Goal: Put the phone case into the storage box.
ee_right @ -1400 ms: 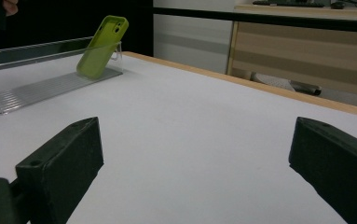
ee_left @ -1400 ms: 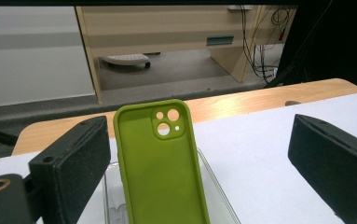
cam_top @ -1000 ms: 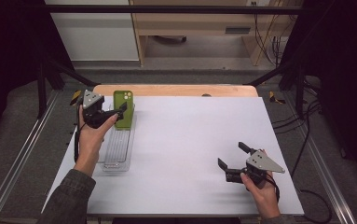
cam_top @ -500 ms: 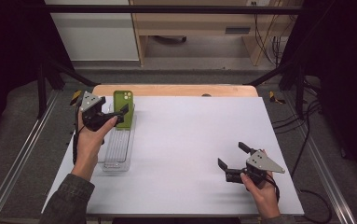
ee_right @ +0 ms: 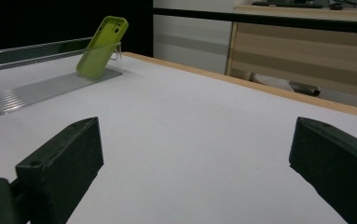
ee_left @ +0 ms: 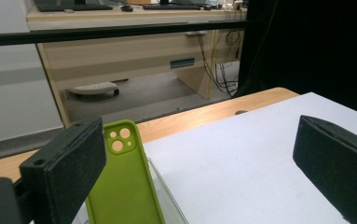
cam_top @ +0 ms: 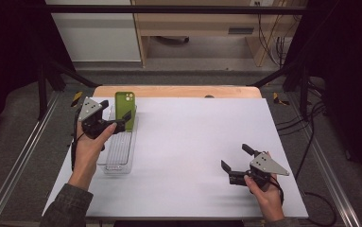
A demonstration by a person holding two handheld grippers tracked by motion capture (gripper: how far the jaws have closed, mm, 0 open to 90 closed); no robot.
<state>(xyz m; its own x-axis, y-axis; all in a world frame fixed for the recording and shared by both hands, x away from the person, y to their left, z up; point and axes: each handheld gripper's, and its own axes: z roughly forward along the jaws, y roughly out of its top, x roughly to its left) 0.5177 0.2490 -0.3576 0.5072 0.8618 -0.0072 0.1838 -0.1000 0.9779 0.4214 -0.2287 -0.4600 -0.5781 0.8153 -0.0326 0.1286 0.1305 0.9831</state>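
left gripper (cam_top: 120,121): jaws open beside green phone case (cam_top: 125,109) | right gripper (cam_top: 234,161): jaws open, low over table (cam_top: 193,137)

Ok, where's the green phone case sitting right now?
In the high view the green phone case leans tilted against the far end of the clear tray, at the table's far left, right beside the open left tongs.

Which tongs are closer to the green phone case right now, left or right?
Left. The left tongs are open right beside the green phone case; the right tongs sit far across the table.
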